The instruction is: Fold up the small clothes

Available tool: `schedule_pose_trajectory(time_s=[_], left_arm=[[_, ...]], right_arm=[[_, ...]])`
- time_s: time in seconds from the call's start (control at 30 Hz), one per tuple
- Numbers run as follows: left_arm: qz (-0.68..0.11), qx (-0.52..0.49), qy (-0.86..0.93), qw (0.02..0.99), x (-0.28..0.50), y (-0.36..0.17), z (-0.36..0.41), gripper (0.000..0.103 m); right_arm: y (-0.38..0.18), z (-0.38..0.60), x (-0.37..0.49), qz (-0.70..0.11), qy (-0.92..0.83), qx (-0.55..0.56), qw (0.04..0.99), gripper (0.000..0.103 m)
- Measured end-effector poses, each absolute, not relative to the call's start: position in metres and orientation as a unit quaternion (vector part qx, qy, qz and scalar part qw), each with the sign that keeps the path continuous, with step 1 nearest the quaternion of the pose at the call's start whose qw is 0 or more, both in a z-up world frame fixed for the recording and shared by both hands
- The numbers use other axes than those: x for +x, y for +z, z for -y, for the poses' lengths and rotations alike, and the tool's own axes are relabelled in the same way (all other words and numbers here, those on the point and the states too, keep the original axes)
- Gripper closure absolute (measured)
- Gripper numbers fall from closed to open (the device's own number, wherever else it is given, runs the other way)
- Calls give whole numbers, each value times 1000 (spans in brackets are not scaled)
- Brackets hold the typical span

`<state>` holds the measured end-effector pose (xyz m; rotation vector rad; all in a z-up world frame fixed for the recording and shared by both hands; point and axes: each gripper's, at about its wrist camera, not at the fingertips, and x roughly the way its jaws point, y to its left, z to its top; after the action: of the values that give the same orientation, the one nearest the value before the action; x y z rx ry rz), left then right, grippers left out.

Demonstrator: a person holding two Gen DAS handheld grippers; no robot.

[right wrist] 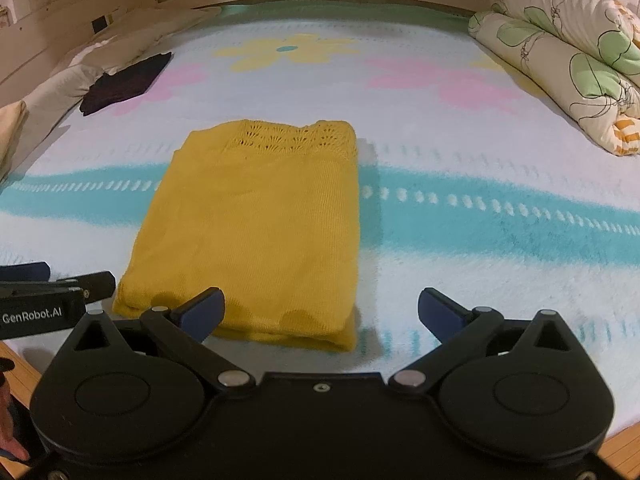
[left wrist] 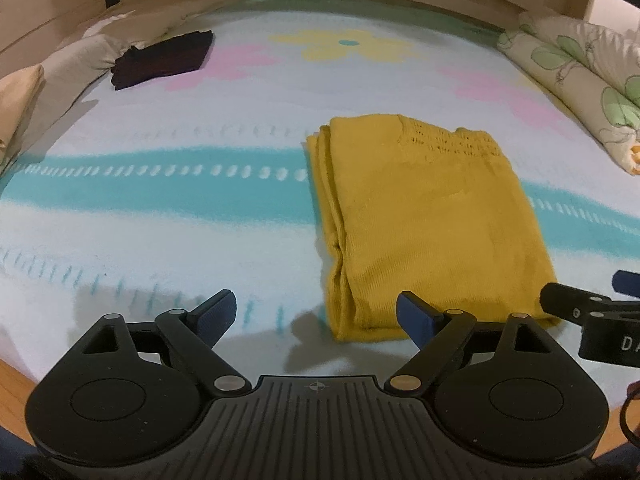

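Yellow knit top (right wrist: 256,224) is laid folded into a neat rectangle on the flowered bedspread (right wrist: 460,264), probably done. Left gripper (left wrist: 316,314) and right gripper (right wrist: 320,312) are both spread wide, nothing held, parked at its near edge, likely released.

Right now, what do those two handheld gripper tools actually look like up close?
Both look alike: the left gripper and right gripper have matte black plastic bodies with two round housings, a ribbed middle section on the left one, silver pivot pins, and angled black fingers tipped with dark blue pads. White lettering reading GenRobot.AI marks the left one's side. No cables are clearly visible.
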<state>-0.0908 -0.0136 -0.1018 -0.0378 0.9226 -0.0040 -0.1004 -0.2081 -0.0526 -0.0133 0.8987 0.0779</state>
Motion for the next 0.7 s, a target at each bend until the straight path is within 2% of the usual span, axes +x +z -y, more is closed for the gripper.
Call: schedule_pose_trajectory(time_s=[0.7], left_arm=[[-446,2,10,895,-91,-100,17,17]], right_arm=[[-53,207,-101,-434,35,-1,900,0]])
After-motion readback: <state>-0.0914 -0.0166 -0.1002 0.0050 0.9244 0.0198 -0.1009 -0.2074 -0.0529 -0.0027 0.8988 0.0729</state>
